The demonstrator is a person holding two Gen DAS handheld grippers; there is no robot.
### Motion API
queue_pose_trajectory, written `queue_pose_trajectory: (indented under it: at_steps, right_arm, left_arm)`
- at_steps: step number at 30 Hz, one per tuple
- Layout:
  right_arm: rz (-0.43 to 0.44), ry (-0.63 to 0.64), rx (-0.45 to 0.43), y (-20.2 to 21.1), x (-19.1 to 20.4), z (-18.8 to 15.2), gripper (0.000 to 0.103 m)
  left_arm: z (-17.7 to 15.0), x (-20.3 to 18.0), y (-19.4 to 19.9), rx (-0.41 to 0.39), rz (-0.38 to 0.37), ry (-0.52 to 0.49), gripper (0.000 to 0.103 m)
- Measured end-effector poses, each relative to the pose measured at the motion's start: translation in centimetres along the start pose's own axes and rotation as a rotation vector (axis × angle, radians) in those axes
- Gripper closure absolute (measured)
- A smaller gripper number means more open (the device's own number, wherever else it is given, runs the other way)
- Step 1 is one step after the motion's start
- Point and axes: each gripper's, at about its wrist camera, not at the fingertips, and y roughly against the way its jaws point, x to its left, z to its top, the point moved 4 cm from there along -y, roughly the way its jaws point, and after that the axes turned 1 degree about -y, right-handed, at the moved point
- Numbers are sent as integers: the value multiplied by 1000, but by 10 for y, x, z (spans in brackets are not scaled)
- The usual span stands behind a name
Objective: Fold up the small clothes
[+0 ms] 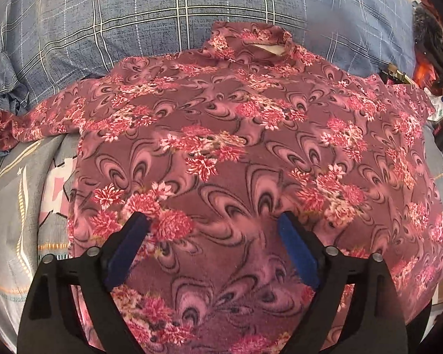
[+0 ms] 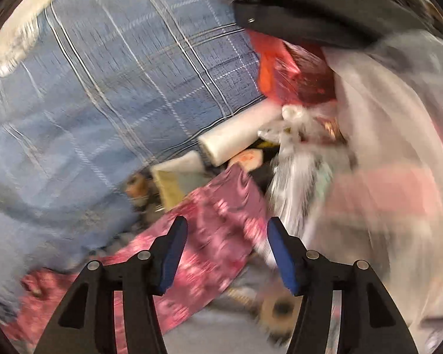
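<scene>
Since the mauve long-sleeved top with pink and red flower print (image 1: 236, 153) lies spread flat and face-up on the bed, no fold appears made yet, and I judge the task to be at its very start. In the left wrist view, one sleeve (image 1: 29, 124) stretches out toward nine o'clock over a grey patterned bedsheet (image 1: 20, 206), the high collar (image 1: 251, 42) points to twelve o'clock against a blue plaid quilt (image 1: 118, 23), and the other shoulder runs off toward three o'clock. The left gripper (image 1: 212, 224) hovers over the lower body of the garment with its jaws spread wide and nothing between them.

The right wrist view is motion-blurred. There the right gripper (image 2: 227, 225) also shows its jaws spread and empty, aimed at the far sleeve end (image 2: 218, 206), which lies near a clutter of bags and a white roll (image 2: 236, 135) at one o'clock. Both sleeves and the body remain to be folded.
</scene>
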Motion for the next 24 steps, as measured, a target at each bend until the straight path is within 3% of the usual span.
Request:
queue_pose_trajectory:
  at_steps: [3, 6, 10, 12, 13, 14, 15, 19, 24]
  right_arm:
    - [-66, 83, 31, -31, 12, -2, 39]
    - [-70, 205, 80, -53, 28, -8, 35]
    - [-216, 309, 184, -85, 31, -23, 38]
    - [-211, 336, 181, -87, 32, -28, 39]
    - [-171, 330, 175, -85, 33, -31, 52]
    - [-132, 316, 178, -83, 33, -33, 92]
    - [-86, 291, 192, -79, 33, -37, 99]
    - [-63, 315, 94, -43, 35, -45, 102]
    - [-62, 193, 40, 1, 23, -43, 101]
  left_arm:
    - [-1, 3, -5, 7, 8, 4, 1]
    - [1, 6, -9, 8, 6, 6, 0]
    - [1, 6, -8, 2, 10, 2, 0]
    - [0, 6, -8, -1, 8, 2, 0]
    - [0, 7, -8, -2, 7, 0, 0]
    - [1, 7, -8, -1, 6, -1, 0]
    - [2, 7, -9, 4, 3, -4, 0]
    - [15, 9, -10, 20, -47, -2, 0]
    - [53, 18, -6, -58, -74, 41, 0]
